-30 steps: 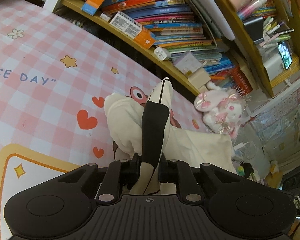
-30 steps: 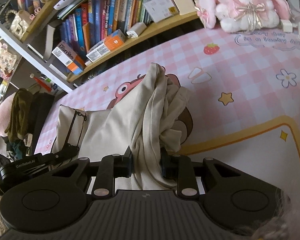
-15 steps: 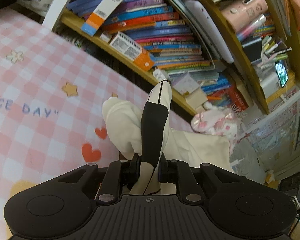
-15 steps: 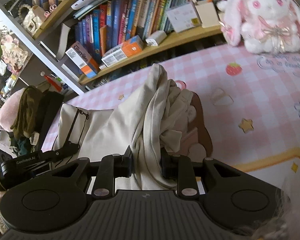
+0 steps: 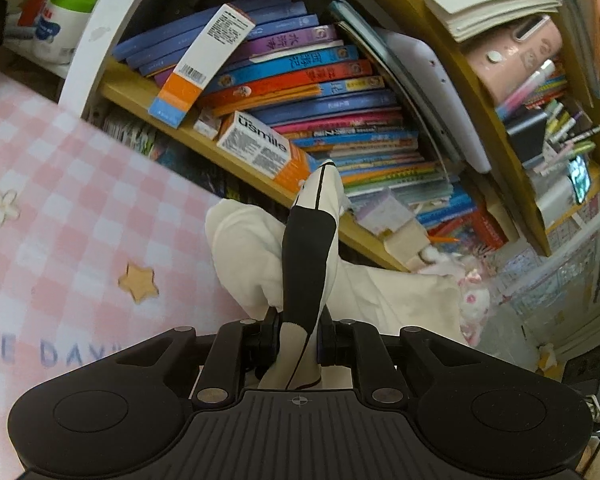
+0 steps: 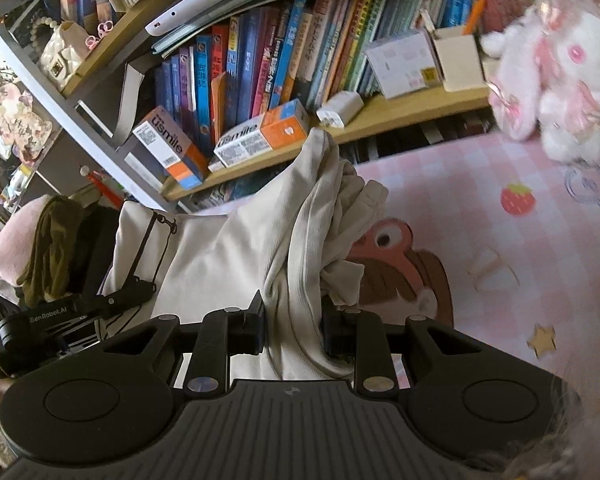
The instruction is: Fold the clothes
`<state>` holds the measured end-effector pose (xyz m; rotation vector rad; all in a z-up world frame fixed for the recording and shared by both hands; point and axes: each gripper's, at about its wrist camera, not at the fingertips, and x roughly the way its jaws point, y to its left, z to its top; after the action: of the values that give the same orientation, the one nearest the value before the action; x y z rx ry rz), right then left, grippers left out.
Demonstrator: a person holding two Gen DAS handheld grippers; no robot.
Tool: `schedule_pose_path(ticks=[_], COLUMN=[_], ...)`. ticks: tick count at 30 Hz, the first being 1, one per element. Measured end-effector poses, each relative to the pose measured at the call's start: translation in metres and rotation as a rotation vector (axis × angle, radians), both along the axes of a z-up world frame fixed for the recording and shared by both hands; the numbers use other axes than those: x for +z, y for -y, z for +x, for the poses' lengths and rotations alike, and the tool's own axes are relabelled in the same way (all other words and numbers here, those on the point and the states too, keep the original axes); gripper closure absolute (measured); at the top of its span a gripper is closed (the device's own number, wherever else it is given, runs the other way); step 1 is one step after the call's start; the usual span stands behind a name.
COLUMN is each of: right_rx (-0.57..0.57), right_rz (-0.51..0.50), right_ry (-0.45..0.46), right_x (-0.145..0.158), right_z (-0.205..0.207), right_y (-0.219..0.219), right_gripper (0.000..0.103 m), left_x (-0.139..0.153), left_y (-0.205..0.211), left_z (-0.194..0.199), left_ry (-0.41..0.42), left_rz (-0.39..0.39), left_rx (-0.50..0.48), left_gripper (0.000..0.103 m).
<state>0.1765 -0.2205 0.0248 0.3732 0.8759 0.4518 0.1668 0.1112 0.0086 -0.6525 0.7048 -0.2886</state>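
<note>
A cream garment (image 6: 220, 256) with a black printed patch hangs stretched between my two grippers above the pink checked tabletop (image 6: 520, 264). In the left wrist view my left gripper (image 5: 299, 340) is shut on a bunched edge of the cream garment (image 5: 308, 256), where the black patch rises between the jaws. In the right wrist view my right gripper (image 6: 292, 332) is shut on a thick ribbed fold of the same cloth. The left gripper (image 6: 100, 304) also shows at the left of the right wrist view, holding the far corner.
A bookshelf (image 5: 340, 92) crammed with books and boxes stands close behind the table. A pink and white plush rabbit (image 6: 560, 80) sits at the table's back right. A pink hat and dark clothes (image 6: 40, 248) lie heaped at the left.
Both grippers have lifted with the garment and moved toward the bookshelf, which now fills more of each view. The cloth stays gripped the same way in both.
</note>
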Motion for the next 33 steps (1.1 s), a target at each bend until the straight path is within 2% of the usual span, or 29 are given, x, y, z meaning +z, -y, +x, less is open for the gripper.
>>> schedule_pose_path(ticks=[8, 16, 23, 26, 30, 33], right_rx=[-0.019, -0.058, -0.061, -0.076, -0.147, -0.173], right_rz=[0.004, 0.039, 0.073, 0.096, 0.213, 0.287], right_ry=[0.018, 0.008, -0.005, -0.057, -0.148, -0.179], right_x=[-0.011, -0.038, -0.059, -0.077, -0.105, -0.114], right_z=[0.053, 0.104, 0.125, 0.132, 0.135, 0.135], right_y=[-0.019, -0.023, -0.020, -0.016, 0.000, 0.010], right_gripper=[0.080, 0.080, 0.080, 0.080, 0.077, 0.074], left_x=[-0.014, -0.027, -0.048, -0.063, -0.076, -0.085], left_y=[-0.015, -0.023, -0.029, -0.031, -0.042, -0.049], left_z=[0.053, 0.104, 0.122, 0.124, 0.124, 0.124], left_ry=[-0.013, -0.027, -0.050, -0.086, -0.095, -0.116], left_rz=[-0.029, -0.039, -0.027, -0.015, -0.085, -0.161], left_rx=[0.011, 0.006, 0.004, 0.010, 0.023, 0.051], left_gripper=[0.089, 0.089, 0.089, 0.088, 0.083, 0.079])
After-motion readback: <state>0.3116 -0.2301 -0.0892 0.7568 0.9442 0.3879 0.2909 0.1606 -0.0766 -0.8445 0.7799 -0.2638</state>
